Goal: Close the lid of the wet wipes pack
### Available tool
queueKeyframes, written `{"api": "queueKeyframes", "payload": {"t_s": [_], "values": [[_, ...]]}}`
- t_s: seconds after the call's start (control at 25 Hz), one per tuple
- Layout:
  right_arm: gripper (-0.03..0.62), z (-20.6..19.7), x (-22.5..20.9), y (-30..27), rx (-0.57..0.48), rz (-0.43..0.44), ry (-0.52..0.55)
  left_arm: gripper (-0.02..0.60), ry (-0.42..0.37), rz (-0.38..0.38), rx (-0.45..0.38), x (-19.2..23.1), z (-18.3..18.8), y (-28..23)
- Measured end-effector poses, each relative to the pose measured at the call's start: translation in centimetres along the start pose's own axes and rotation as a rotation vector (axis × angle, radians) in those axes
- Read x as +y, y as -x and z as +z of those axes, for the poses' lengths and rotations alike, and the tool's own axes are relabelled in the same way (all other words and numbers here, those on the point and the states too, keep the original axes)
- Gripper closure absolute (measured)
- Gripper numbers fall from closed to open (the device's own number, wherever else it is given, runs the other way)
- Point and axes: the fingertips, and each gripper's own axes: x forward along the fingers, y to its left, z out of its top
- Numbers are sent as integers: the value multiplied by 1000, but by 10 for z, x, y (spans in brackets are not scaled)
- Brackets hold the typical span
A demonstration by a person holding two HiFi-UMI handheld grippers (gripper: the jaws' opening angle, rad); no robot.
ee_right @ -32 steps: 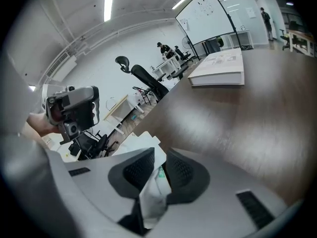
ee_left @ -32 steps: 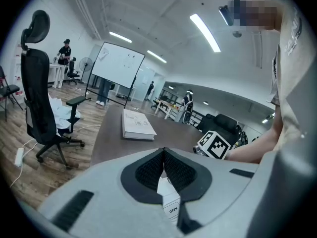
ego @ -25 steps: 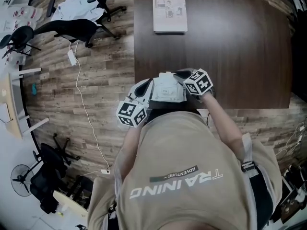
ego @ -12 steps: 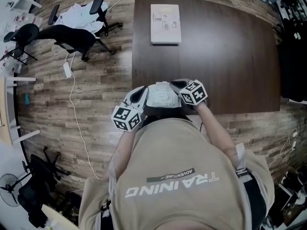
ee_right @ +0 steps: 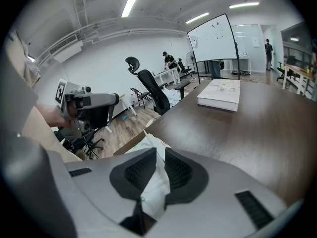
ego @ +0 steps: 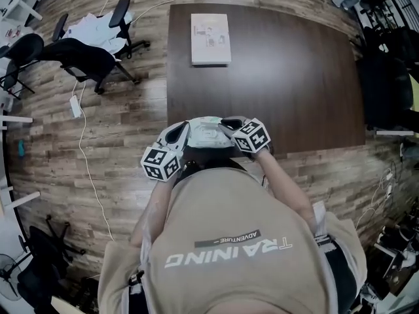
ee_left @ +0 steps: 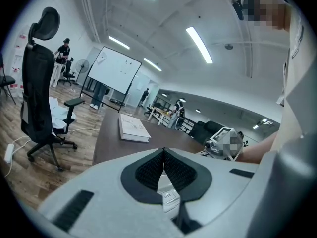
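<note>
The white wet wipes pack (ego: 208, 133) hangs over the near edge of the dark table (ego: 294, 77), pinched from both sides. My left gripper (ego: 183, 135) is shut on its left end; in the left gripper view a white tab (ee_left: 168, 196) sits between the pads. My right gripper (ego: 228, 127) is shut on the right end, and the pack's white wrapping (ee_right: 157, 180) fills the gap between its jaws, which have just been closing. From the head view I cannot tell how the lid stands.
A white book (ego: 211, 29) lies at the table's far left, also visible as the book (ee_right: 220, 94) in the right gripper view. Black office chairs (ego: 85, 51) and a white cable (ego: 88, 162) are on the wooden floor to the left. My torso is just behind the pack.
Both grippers have kept hold of the pack and raised it slightly. The head camera has shifted, so the table sits lower and further left in the picture.
</note>
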Motion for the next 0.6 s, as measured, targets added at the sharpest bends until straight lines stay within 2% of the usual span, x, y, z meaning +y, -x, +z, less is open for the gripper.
{"api": "queueKeyframes", "payload": {"t_s": [0.2, 0.6], "values": [[551, -10, 11, 3, 18, -7, 0, 572, -15, -44, 6, -10, -2, 2], [545, -31, 23, 5, 88, -33, 57, 572, 16, -55, 11, -3, -14, 12]]}}
